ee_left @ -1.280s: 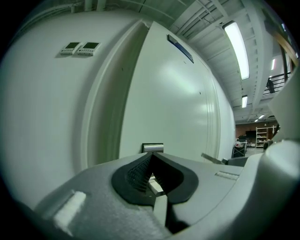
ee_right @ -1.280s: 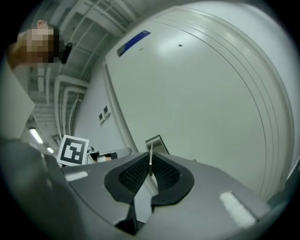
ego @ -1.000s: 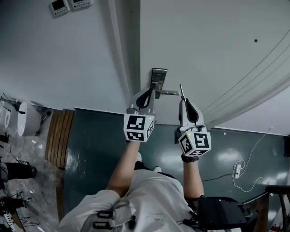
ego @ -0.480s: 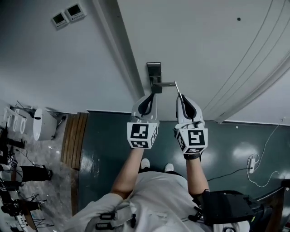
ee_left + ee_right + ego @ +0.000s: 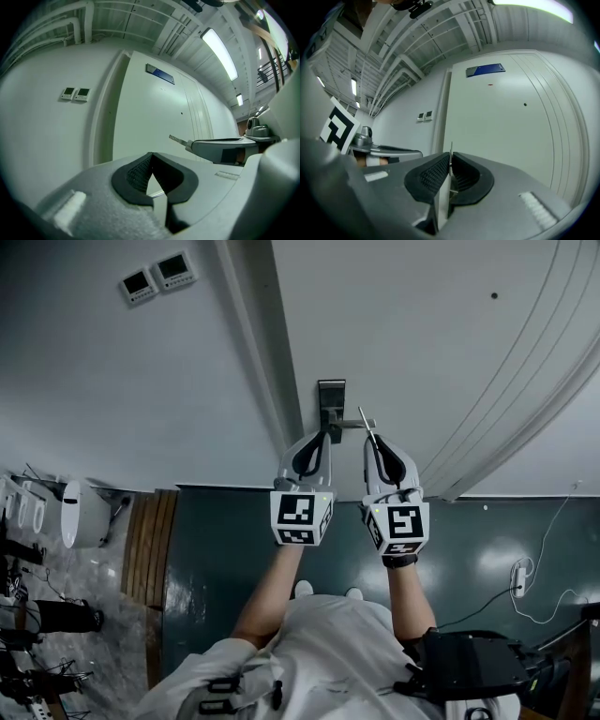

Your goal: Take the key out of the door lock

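The door's metal lock plate (image 5: 330,397) and lever handle (image 5: 353,424) sit in the middle of the head view. My right gripper (image 5: 372,435) is shut on the key (image 5: 365,423), whose thin blade sticks out past the jaws, clear of the lock. The right gripper view shows the key (image 5: 450,157) edge-on, pinched between the pads of the right gripper (image 5: 450,161). My left gripper (image 5: 319,434) hangs just below the handle, shut and empty. In the left gripper view the left gripper (image 5: 151,159) has its jaws together, and the key blade (image 5: 177,139) juts from the right gripper beside it.
The pale door (image 5: 422,324) meets its frame (image 5: 258,343) to the left. Two wall panels (image 5: 157,276) hang at the upper left. On the dark floor are a white device (image 5: 84,514), a wooden strip (image 5: 145,549), a plug with cable (image 5: 518,576) and a dark chair (image 5: 469,667).
Both grippers drew back from the lock plate, then came a little nearer again. The key stays in the right gripper and the left one stays shut.
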